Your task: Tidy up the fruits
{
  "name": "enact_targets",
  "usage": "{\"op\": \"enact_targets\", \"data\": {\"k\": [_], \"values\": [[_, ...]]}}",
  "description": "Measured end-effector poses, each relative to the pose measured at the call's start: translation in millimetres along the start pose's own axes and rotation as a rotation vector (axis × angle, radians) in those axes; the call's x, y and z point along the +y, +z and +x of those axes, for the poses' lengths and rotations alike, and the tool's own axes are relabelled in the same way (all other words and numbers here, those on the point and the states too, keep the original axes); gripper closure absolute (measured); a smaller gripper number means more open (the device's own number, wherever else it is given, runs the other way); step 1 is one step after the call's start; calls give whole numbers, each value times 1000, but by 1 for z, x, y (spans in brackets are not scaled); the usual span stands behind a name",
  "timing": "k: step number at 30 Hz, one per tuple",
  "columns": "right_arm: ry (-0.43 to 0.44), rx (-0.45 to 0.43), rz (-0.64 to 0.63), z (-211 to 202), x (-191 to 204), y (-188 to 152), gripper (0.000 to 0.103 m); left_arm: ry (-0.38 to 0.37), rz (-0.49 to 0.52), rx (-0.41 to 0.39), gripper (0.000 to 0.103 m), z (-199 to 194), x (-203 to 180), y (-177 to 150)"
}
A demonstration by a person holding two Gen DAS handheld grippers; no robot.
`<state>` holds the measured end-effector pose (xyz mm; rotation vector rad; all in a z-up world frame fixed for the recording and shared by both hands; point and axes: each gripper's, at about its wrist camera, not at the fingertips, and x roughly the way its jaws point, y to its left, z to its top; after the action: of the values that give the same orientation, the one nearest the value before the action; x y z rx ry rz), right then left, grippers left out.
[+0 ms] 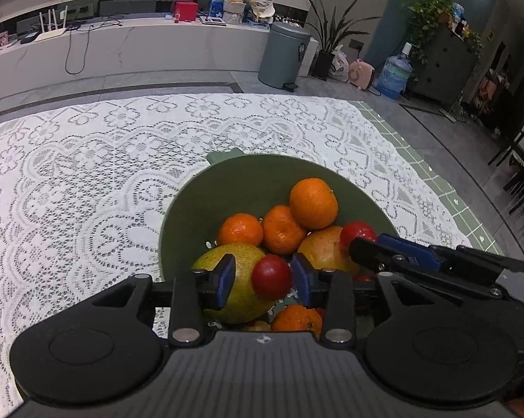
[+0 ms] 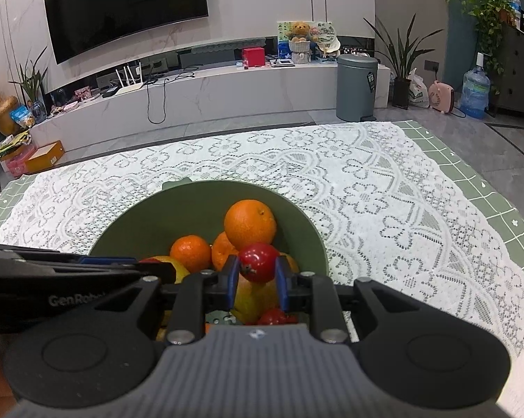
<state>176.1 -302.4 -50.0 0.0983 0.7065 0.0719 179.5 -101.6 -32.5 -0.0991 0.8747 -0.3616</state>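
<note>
- Most of the sorting looks done: the deep sage-green plastic bowl [image 1: 199, 205] on the white lace-covered table [image 1: 87, 174] already holds a good heap of fruit.
- Inside it I count a large round orange [image 1: 313, 203] at the back, two smaller tangerines [image 1: 240, 229] in front of it, a big yellow-green pomelo-like fruit [image 1: 241, 299] on the near left, and a yellow-orange fruit [image 1: 322, 249] on the near right. More orange and red pieces show lower down, half hidden by the tools.
- The left tool [image 1: 263, 278] hangs over the near rim with its blue pads standing apart. A small glossy red fruit [image 1: 271, 276] sits between them; the pad on its left is clearly off it, and the other is at most just touching. No clamp, so I judge this fruit is being let go into the bowl.
- The right tool [image 2: 256, 273] is closed narrow on a second small red fruit [image 2: 258, 261], both pads pressed against its sides, held above the pile and just beside the yellow-orange fruit.
- From both views the lace around the bowl carries no loose fruit; what lies behind the tools I cannot tell.
- What is left, as I see it: the left fruit has to settle, the right one still has to be dropped in, and then both tools must come clear.
- The heap is round and stacked, so a small red fruit could roll off the top.
</note>
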Motion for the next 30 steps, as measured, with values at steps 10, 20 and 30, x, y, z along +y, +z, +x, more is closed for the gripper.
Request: {"op": "enact_targets", "data": {"k": [10,20,30], "values": [[59,2,-28,-4,7,-1,81,54,-43,-76,47,-33,5,5],[38,25,-5,-4,4,-5,66,95,-26,-80,44,-51,0,-4],[10,-59,7,-30,7,-9,38,122,15,-138,40,-91,-6,-16]]}}
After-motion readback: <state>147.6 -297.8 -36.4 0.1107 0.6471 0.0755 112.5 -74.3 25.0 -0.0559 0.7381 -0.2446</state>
